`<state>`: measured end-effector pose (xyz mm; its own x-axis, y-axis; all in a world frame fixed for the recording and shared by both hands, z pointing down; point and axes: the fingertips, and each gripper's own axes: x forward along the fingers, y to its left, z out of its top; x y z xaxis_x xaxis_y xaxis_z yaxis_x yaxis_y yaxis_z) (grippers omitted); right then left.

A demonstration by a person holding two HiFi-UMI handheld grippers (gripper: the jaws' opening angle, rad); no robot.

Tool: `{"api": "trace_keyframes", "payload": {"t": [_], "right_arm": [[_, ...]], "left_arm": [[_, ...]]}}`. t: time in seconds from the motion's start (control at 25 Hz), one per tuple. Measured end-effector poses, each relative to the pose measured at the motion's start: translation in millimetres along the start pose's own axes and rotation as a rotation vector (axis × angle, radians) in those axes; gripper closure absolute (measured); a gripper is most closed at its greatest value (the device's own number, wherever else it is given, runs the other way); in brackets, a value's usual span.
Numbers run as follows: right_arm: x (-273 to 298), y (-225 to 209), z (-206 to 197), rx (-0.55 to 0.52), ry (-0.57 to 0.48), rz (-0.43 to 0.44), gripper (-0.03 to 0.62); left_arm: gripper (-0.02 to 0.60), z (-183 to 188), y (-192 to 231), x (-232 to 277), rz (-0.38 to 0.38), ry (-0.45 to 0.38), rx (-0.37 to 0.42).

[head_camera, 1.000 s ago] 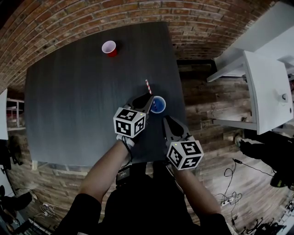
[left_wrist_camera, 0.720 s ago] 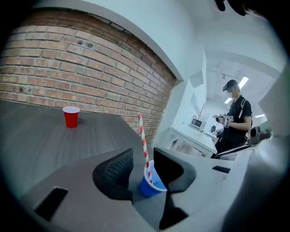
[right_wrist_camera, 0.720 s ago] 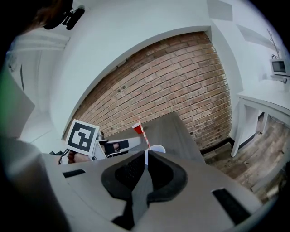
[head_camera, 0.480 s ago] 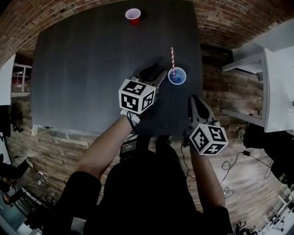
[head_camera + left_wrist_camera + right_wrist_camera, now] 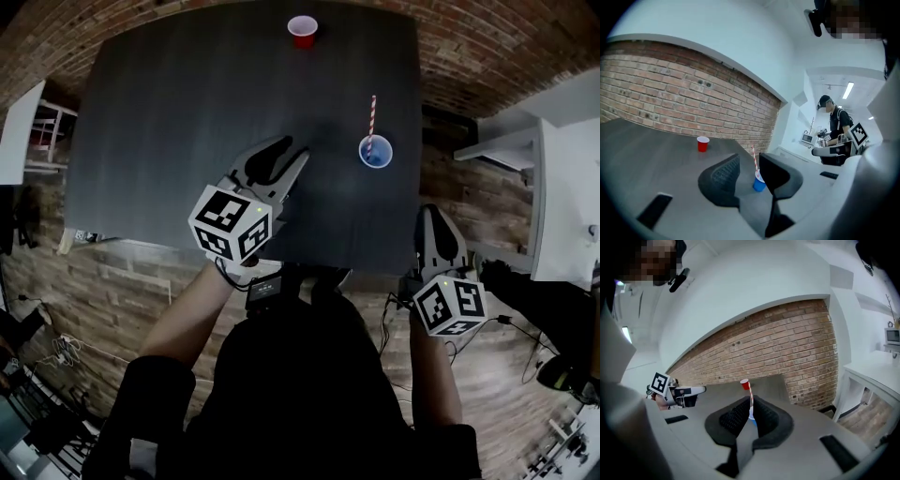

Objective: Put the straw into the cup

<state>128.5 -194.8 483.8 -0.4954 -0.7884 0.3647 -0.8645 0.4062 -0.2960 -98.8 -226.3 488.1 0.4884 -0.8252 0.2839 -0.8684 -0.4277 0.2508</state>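
Observation:
A blue cup (image 5: 375,153) stands near the right edge of the dark table (image 5: 187,112), and a red-and-white striped straw (image 5: 371,114) stands upright in it. My left gripper (image 5: 292,161) is open and empty, a short way left of the cup and apart from it. In the left gripper view the blue cup (image 5: 759,183) and straw (image 5: 753,160) show between the spread jaws of that gripper (image 5: 749,169). My right gripper (image 5: 433,216) hangs off the table's near right corner, its jaws almost together and holding nothing. The straw (image 5: 750,404) shows through the thin slit of the right gripper (image 5: 750,409).
A red cup (image 5: 302,30) stands at the table's far edge. A brick wall (image 5: 469,56) runs behind the table. White furniture (image 5: 562,187) stands to the right over a wood floor with cables. A person (image 5: 834,129) stands in the far background.
The left gripper has let go of the straw, which stands in the blue cup, and has drawn back toward me. The right gripper has pulled back past the table edge.

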Motion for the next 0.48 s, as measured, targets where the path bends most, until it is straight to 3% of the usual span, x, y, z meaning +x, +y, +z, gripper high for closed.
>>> {"api": "trace_keyframes", "payload": {"t": [0.2,0.48], "right_arm": [[-30,37,29,0.063,-0.068,0.096,0.549],[-65,90,67,0.022,-0.165,0.212,0.549]], "left_arm": [[0.445,28,-4,-72,0.042,-0.060,-0.007],[0.446,57,-48,-135,0.027,-0.129,-0.040]]}}
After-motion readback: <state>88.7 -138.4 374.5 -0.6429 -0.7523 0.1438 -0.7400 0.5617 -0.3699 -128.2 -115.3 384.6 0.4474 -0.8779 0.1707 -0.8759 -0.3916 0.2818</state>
